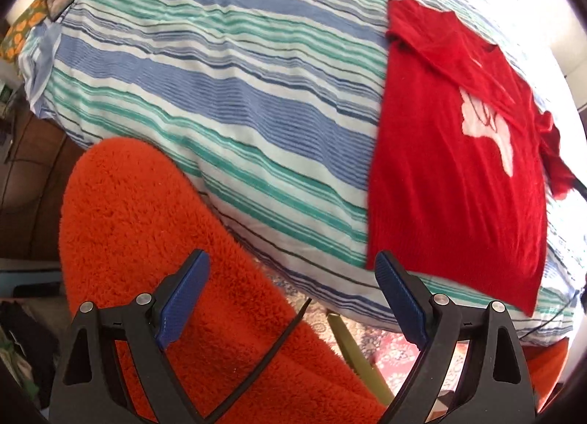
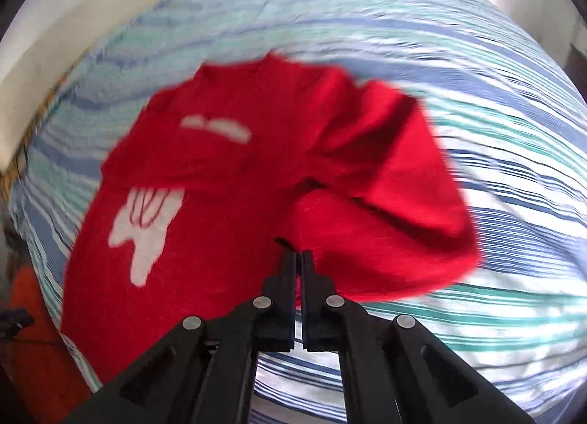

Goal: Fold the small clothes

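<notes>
While the left gripper (image 1: 290,299) hangs with jaws apart near the bed (image 1: 227,101), right gripper (image 2: 299,259) jaws clamp the red shirt (image 2: 256,185).

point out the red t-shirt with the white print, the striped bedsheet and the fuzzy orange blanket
red t-shirt with white print (image 1: 455,204), left wrist view, on its lower body panel
blue and green striped bedsheet (image 1: 220,86), left wrist view, on a blue stripe
fuzzy orange blanket (image 1: 146,211), left wrist view, on its upper pile

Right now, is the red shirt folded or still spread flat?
Partly folded: the red shirt has its right side lifted over, pinched by the shut right gripper; the rest lies flat on the striped bedspread.
</notes>
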Motion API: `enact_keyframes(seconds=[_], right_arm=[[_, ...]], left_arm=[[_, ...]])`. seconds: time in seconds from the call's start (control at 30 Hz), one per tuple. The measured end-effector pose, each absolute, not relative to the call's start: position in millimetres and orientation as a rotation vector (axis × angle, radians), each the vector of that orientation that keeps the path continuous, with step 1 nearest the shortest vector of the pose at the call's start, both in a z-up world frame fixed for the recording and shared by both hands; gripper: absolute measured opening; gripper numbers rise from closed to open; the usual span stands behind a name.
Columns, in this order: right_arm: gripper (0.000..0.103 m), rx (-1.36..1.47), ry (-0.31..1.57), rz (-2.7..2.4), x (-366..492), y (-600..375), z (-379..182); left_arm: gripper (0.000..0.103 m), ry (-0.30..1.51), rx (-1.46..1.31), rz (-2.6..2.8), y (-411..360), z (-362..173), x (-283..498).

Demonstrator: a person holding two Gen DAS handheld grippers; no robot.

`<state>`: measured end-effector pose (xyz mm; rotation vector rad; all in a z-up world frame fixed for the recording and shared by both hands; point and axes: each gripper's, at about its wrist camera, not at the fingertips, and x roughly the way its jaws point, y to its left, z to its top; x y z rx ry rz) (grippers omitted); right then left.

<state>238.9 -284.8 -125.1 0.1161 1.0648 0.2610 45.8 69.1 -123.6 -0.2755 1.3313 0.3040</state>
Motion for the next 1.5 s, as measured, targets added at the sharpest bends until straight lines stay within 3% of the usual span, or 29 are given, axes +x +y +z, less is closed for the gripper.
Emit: enact_keyframes(seconds=[0.2, 0.47, 0.53, 0.6, 0.73, 0.87, 0.97, 1.23, 1.5], right_arm=[[0.002, 0.306, 0.994, 0.021, 218, -434, -95], [0.006, 0.608, 1.069, -0.053, 211, -520, -160], [0.019, 0.722, 1.044, -0.043, 206, -531, -169], [0.052, 0.798, 1.024, -0.048, 203, -537, -174], [0.054, 0.890, 1.014, -0.036, 204, -550, -187], [0.053, 0.917, 1.031, -0.017, 213, -548, -206], [0.007, 0.904, 1.061, -0.014, 222, -539, -215], [0.006, 0.508, 0.897, -0.206, 242, -557, -139], [0.006, 0.276, 1.035, -0.315, 266, -562, -160]], left_arm=[[0.092, 1.347, -0.272, 0.301, 65, -125, 53], [0.092, 1.351, -0.255, 0.303, 56, -116, 52], [0.092, 1.360, -0.265, 0.315, 58, -117, 51], [0.092, 1.372, -0.283, 0.320, 60, -119, 51], [0.092, 1.379, -0.306, 0.327, 60, -121, 52], [0.092, 1.397, -0.300, 0.328, 57, -127, 55], [0.092, 1.418, -0.315, 0.329, 57, -131, 57], [0.092, 1.415, -0.312, 0.348, 58, -131, 60], [0.092, 1.426, -0.276, 0.323, 46, -130, 64]])
